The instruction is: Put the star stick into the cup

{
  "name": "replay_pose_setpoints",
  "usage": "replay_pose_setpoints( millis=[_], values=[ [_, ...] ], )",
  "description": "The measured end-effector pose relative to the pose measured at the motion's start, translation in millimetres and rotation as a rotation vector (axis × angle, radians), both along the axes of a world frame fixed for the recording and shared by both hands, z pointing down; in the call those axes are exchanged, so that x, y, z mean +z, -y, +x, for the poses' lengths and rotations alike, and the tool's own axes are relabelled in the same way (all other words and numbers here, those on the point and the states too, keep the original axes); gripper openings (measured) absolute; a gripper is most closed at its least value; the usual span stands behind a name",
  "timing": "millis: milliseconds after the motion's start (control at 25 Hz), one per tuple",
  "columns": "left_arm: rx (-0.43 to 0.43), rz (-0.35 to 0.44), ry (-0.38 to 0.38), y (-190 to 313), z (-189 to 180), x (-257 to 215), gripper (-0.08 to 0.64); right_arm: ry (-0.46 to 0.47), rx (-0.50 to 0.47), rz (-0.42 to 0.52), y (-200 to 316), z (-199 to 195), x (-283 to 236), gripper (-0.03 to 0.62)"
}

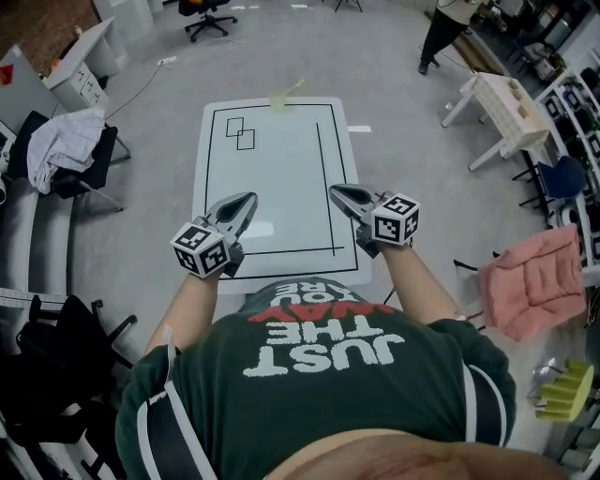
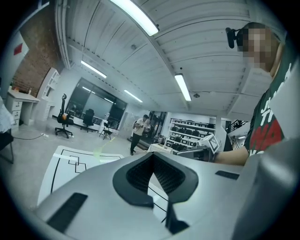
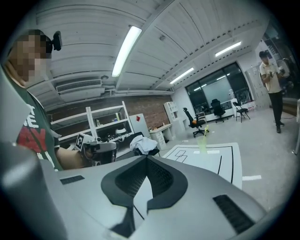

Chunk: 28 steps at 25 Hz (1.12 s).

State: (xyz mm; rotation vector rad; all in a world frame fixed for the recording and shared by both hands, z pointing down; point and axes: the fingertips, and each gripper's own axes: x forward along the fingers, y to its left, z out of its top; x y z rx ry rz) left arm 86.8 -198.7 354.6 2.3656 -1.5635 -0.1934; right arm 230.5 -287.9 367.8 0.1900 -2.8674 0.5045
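A pale yellow translucent cup [image 1: 279, 101] stands at the far edge of the white table [image 1: 281, 169]. A thin yellowish stick [image 1: 294, 87] leans out of it to the right; its star end is too small to make out. The cup also appears small in the right gripper view [image 3: 202, 143] and faint in the left gripper view [image 2: 98, 152]. My left gripper [image 1: 246, 201] and right gripper [image 1: 336, 193] hover side by side over the near end of the table, far from the cup. Both are shut, with nothing between the jaws [image 2: 153, 155] [image 3: 146, 157].
Black lines and two small rectangles [image 1: 240, 133] mark the table. A chair draped with cloth [image 1: 66, 145] stands at the left, a pink-covered chair [image 1: 532, 281] at the right, and a white bench [image 1: 502, 112] at the far right. A person [image 1: 445, 28] stands beyond.
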Motion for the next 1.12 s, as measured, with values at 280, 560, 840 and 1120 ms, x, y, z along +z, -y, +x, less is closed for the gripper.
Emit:
replay_pose_setpoints(
  millis=[280, 560, 840, 1120],
  values=[
    [-0.051, -0.018, 0.017, -39, 61, -1, 0.009, 0.018, -0.061, 0.003, -31, 56, -4, 0.034],
    [-0.088, -0.041, 0.036, -74, 74, -4, 0.009, 0.044, -0.116, -0.005, -60, 64, -9, 0.034],
    [-0.053, -0.018, 0.024, -99, 53, -4, 0.009, 0.044, -0.105, -0.004, -90, 46, -7, 0.034],
    [0.004, -0.004, 0.005, -127, 4, 4, 0.009, 0.071, -0.048, -0.016, -119, 3, -4, 0.034]
  ],
)
